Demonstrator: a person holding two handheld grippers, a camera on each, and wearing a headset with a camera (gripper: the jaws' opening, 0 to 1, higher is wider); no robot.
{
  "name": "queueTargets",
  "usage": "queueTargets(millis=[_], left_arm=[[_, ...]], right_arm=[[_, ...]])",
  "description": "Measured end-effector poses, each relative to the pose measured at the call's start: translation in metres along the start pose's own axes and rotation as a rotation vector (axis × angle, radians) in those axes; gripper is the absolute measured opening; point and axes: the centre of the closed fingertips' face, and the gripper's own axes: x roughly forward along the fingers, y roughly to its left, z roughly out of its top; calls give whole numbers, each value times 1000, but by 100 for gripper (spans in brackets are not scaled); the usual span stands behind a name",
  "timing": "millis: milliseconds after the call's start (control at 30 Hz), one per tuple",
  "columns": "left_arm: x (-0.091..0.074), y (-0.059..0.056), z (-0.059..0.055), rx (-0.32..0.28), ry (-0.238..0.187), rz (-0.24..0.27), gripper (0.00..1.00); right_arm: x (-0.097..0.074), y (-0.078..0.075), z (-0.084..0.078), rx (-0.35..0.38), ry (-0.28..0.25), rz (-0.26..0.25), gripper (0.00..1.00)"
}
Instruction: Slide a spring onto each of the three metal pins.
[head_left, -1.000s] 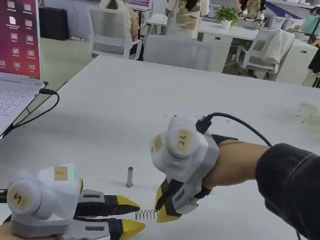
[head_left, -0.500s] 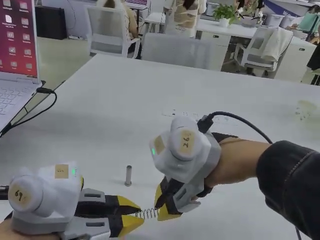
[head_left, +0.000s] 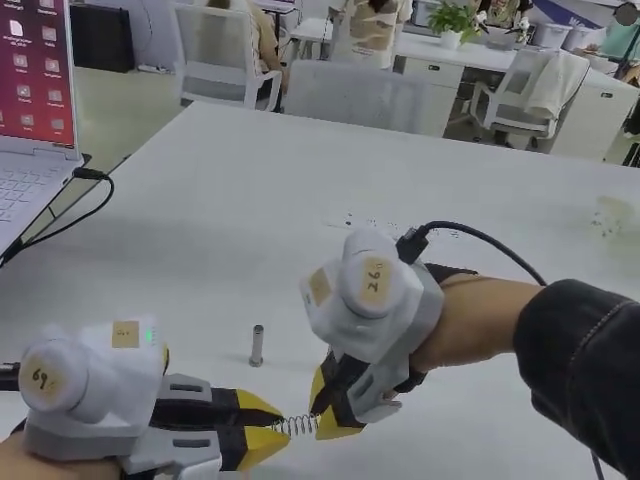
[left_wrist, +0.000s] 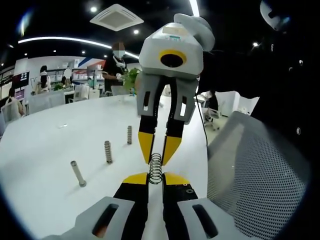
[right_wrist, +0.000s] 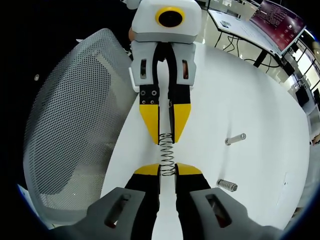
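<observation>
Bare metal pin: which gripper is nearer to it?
Left. The left gripper sits beside the bare metal pin, roughly level with it; the right gripper lies farther off, beyond the spring.

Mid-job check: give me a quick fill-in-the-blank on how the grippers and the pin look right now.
1. The left gripper and right gripper are both shut on one ___.
2. The bare pin stands ___ on the table.
3. Both grippers' jaw tips are coloured ___.
Missing words: spring; upright; yellow.
</observation>
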Motion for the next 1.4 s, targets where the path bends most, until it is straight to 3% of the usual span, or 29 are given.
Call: queueTargets(millis=[533, 933, 1400], left_arm=[[-2, -2, 2, -15, -5, -11, 1], [-2, -6, 13, -11, -33, -26, 2], [-3, -5, 10, -8, -28, -17, 2]], right_arm=[[3, -1, -1, 39, -13, 8, 12], [9, 4, -9, 42, -9, 25, 9], [-8, 2, 5, 50, -45, 4, 9]])
